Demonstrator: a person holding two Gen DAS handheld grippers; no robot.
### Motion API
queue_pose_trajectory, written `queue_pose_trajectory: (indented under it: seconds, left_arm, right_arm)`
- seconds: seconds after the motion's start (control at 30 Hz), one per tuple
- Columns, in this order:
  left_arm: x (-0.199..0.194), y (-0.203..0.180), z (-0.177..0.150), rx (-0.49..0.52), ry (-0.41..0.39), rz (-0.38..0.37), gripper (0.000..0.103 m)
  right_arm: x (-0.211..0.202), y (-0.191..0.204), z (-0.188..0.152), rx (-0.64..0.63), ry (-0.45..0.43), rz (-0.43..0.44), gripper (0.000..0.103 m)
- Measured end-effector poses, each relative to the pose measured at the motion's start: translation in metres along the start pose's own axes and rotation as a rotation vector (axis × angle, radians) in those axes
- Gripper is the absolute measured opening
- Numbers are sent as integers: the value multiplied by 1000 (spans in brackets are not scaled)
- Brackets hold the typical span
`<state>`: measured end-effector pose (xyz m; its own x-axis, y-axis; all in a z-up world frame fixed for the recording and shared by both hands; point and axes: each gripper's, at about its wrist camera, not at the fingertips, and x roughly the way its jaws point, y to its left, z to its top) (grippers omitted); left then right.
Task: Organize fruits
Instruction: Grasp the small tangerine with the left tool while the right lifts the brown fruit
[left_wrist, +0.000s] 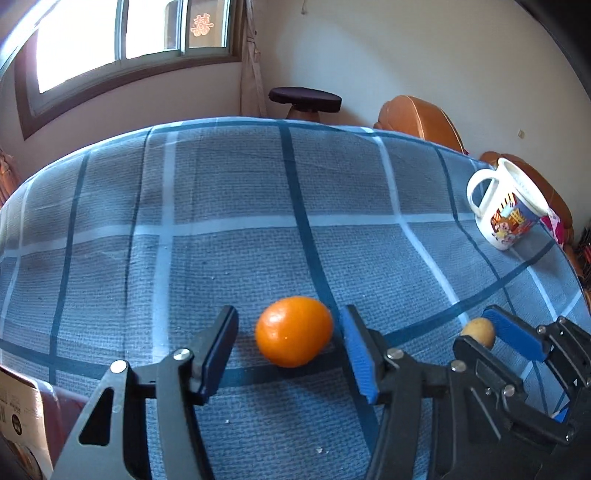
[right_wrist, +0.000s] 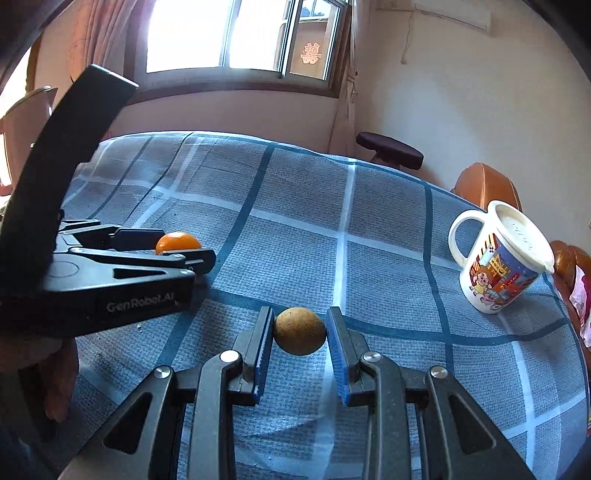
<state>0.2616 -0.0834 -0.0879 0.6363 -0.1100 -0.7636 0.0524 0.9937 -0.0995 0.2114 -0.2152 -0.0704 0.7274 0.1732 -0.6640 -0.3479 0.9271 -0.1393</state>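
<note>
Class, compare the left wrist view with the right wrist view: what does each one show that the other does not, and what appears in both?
Only the left wrist view shows the printed cardboard box at its lower left edge and the whole round orange fruit, lying between the open left gripper with gaps on both sides.

Only the right wrist view shows the "GenRobot.AI" lettering on the left gripper's body.

Both show the small round brown fruit between the right gripper, the cartoon-printed white lidded mug, and the blue checked tablecloth.

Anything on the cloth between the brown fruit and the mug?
No. In the right wrist view, only bare checked cloth lies between the brown fruit and the mug.
</note>
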Motion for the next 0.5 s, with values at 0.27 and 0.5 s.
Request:
queue_pose_trajectory:
  seconds: [0.27, 0.5]
  left_arm:
    - [-9, 2, -7, 13, -6, -34, 41]
    - [-29, 6, -16, 14, -70, -53, 41]
  right_arm:
    - [-5, -3, 0, 28, -27, 20, 31]
    - [-14, 0, -1, 33, -72, 38, 31]
